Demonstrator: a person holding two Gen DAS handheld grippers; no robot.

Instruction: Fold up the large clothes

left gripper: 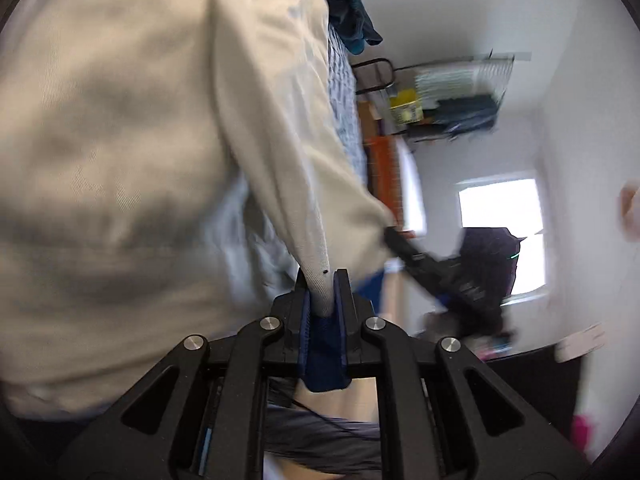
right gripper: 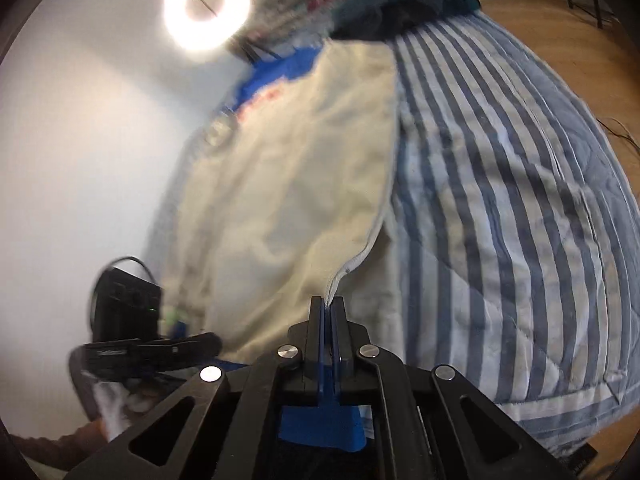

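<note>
Cream garment (left gripper: 120, 140) hangs stretched between both grippers, lifted over a striped quilt (right gripper: 500, 200). Left gripper (left gripper: 323, 280) is clenched on a bunched fold of the cloth, which rises from between its blue pads. Right gripper (right gripper: 329, 304) pinches a thin hemmed edge (right gripper: 360, 256), jaws nearly together on it. Blue fabric with red print (right gripper: 272, 80) shows at the garment's far end. Quilt, blue and white, spreads to the right and far side, with a dark heap of clothes (right gripper: 404, 4) at its far edge. Wooden floor (right gripper: 540, 12) lies beyond. White walls (right gripper: 80, 160) enclose the room; a ring light (right gripper: 207, 10) glows far left, a window (left gripper: 500, 208) shines in the left view, and a cluttered wire rack (left gripper: 452, 96) stands near it.
</note>
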